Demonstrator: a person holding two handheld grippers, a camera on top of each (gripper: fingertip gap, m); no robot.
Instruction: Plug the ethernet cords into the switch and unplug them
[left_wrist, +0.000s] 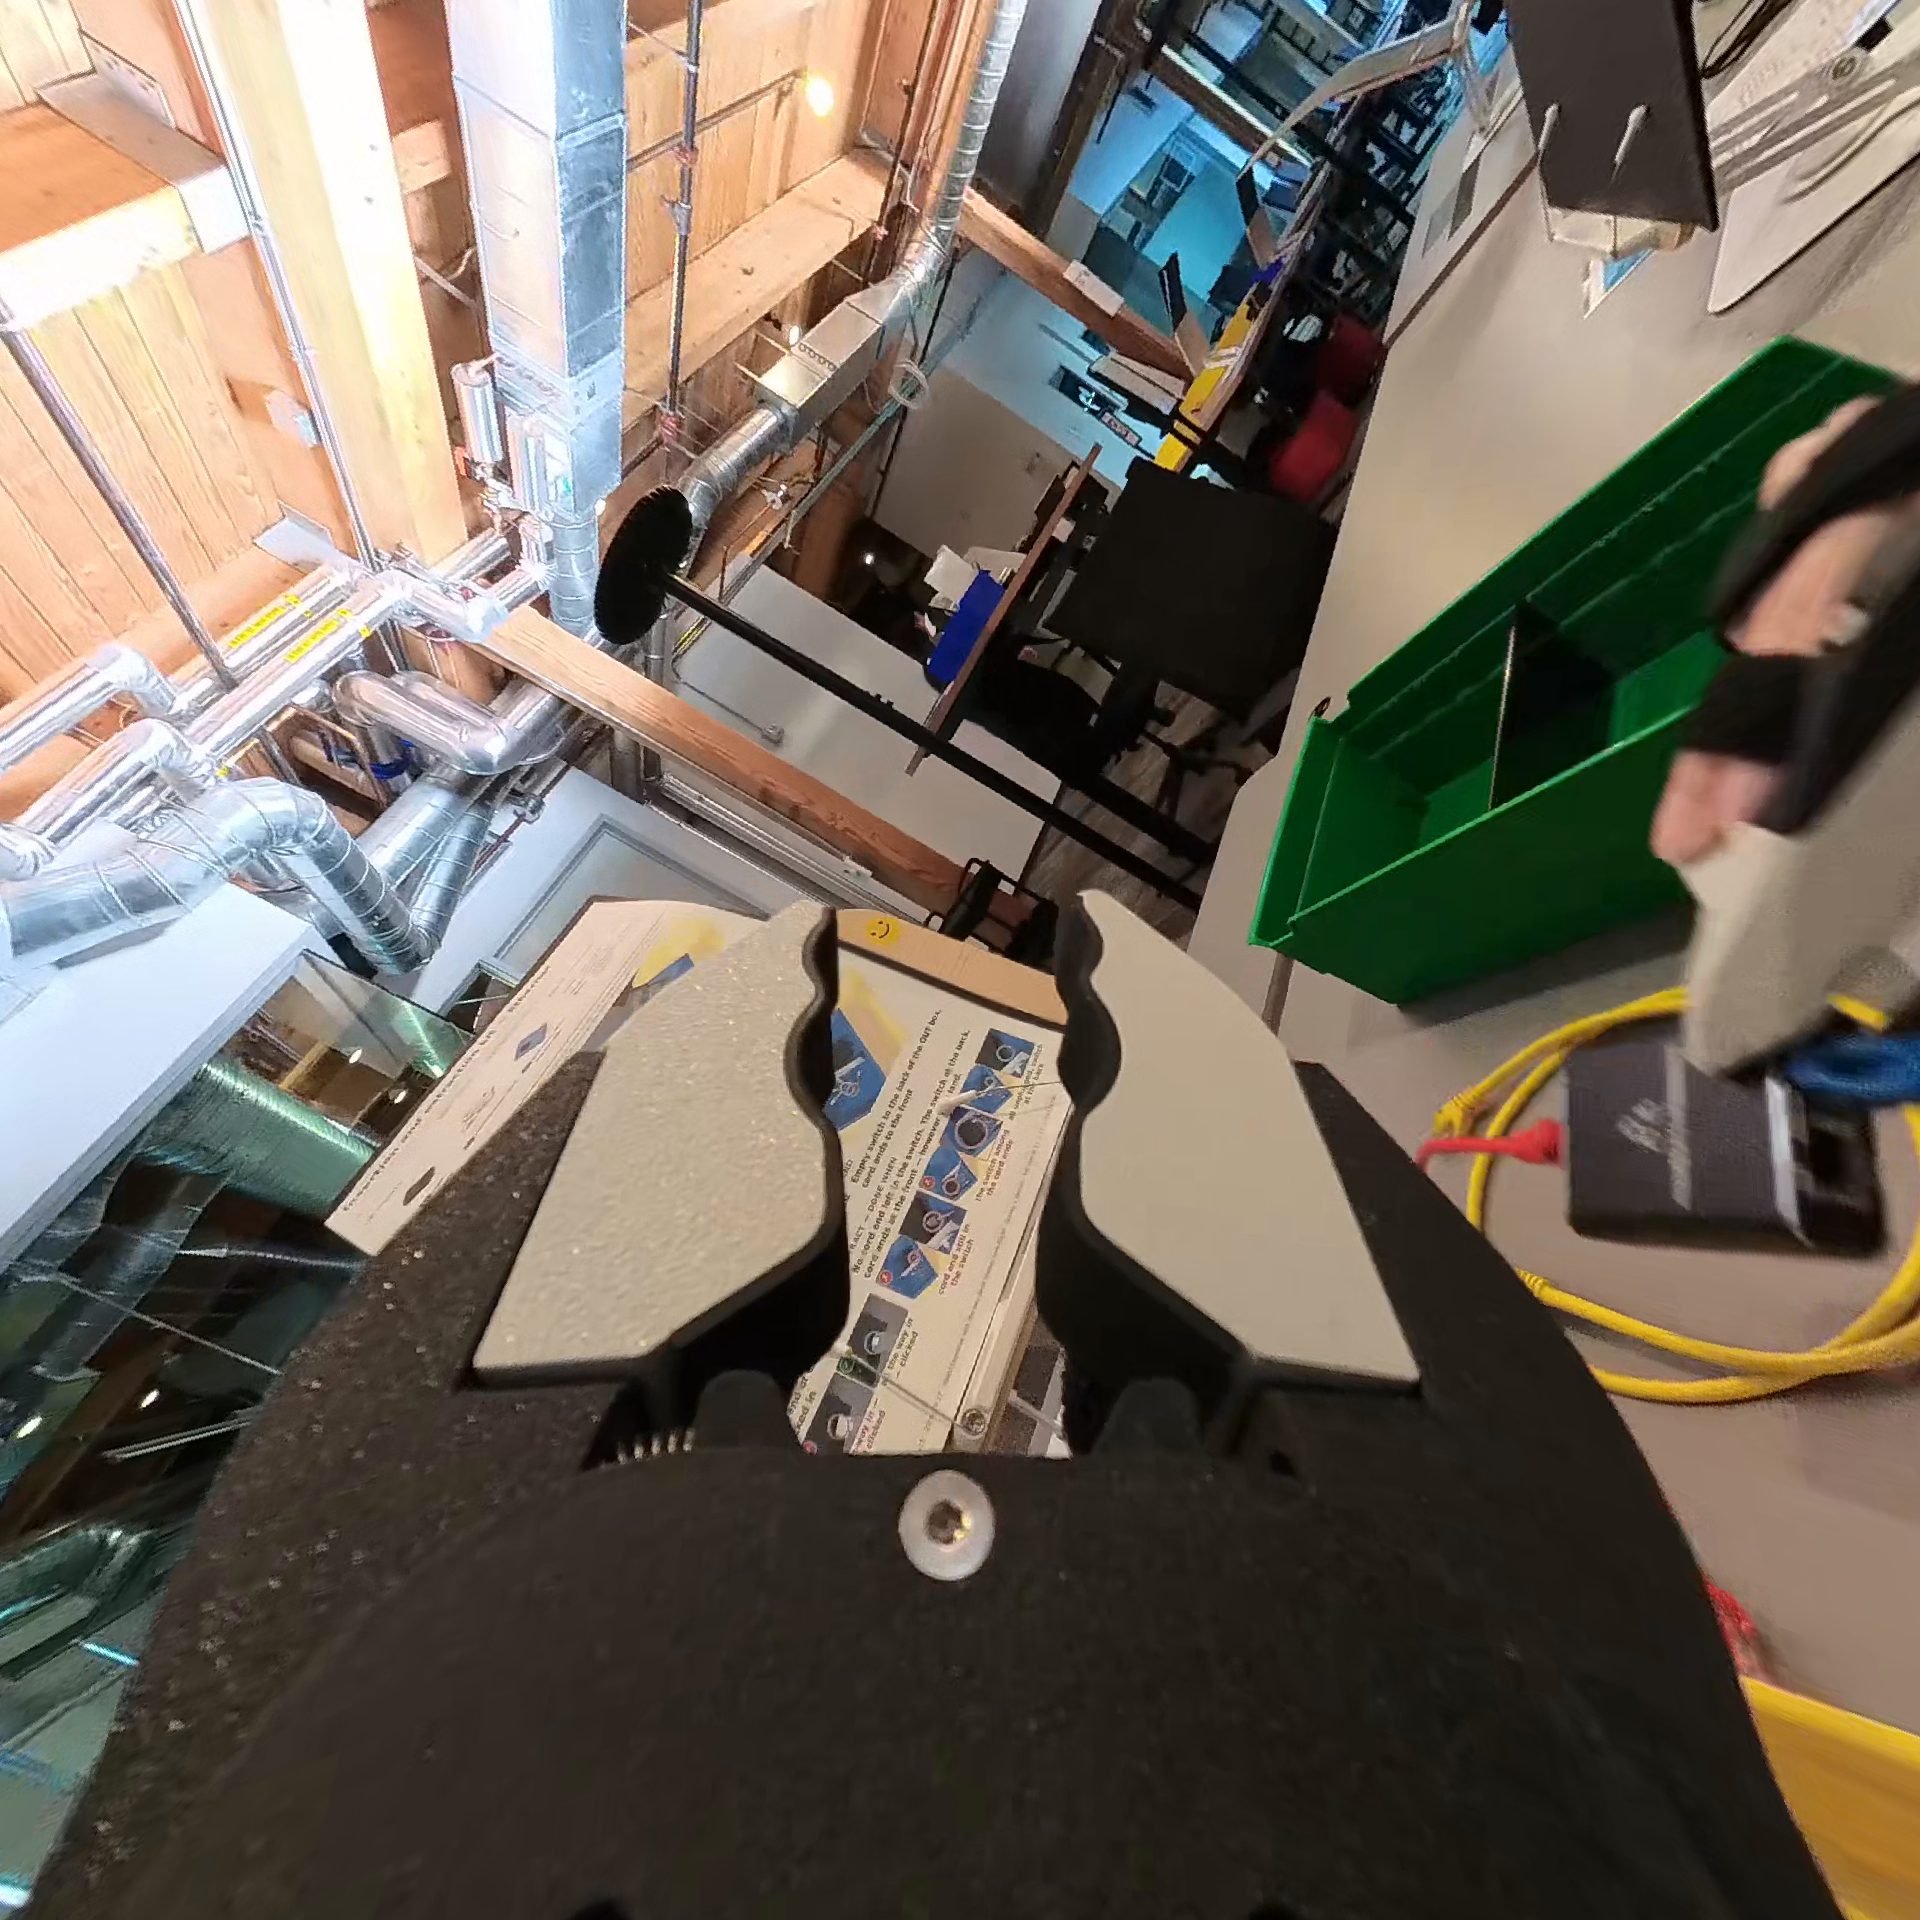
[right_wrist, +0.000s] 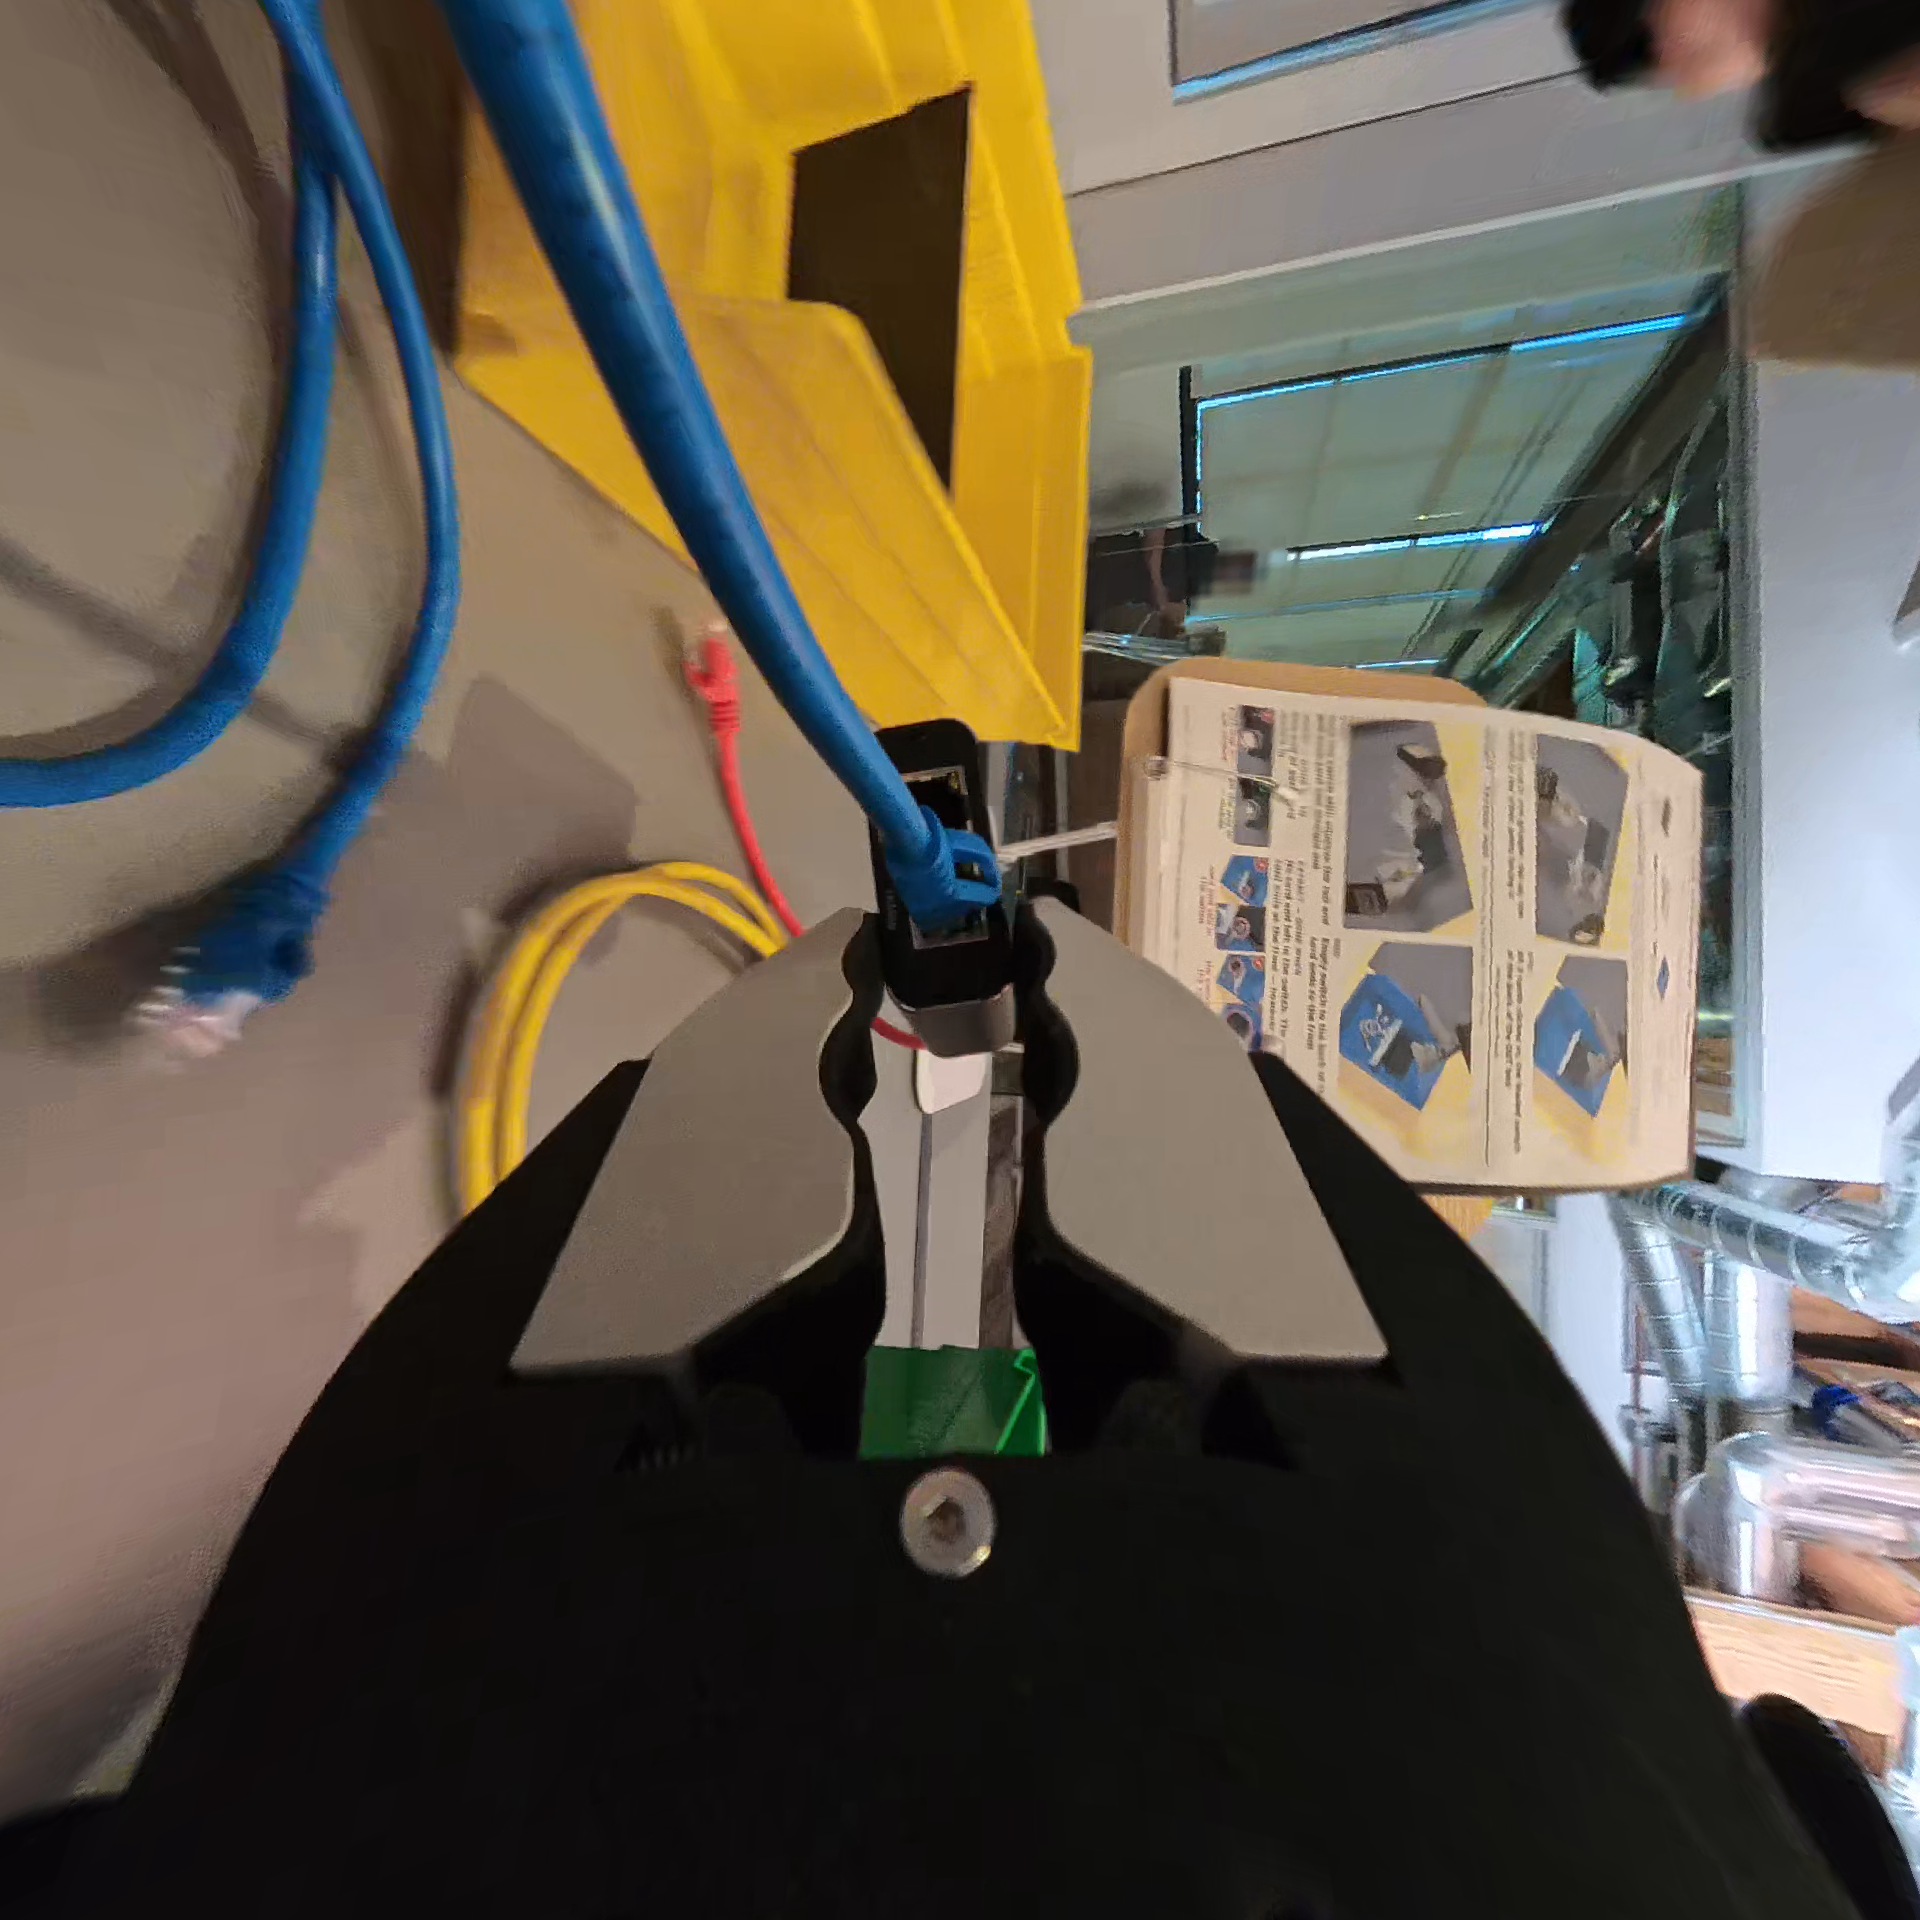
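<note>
So the right gripper (right_wrist: 940, 971) has its wavy-edged grey fingers clamped on the boxy black switch (right_wrist: 928, 883), with a ribbed blue cord (right_wrist: 665, 416) plugged into a port. The left gripper (left_wrist: 945, 997) is spread apart, gripping nothing. A glossy yellow cord (left_wrist: 1662, 1340) lies coiled on the grey table (left_wrist: 1558, 1475).

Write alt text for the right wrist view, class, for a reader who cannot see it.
The right tongs are shut on a small black switch with a blue ethernet cord plugged into one port. Behind it on the grey table lie a yellow cord, a red cord and a yellow bin.
</note>
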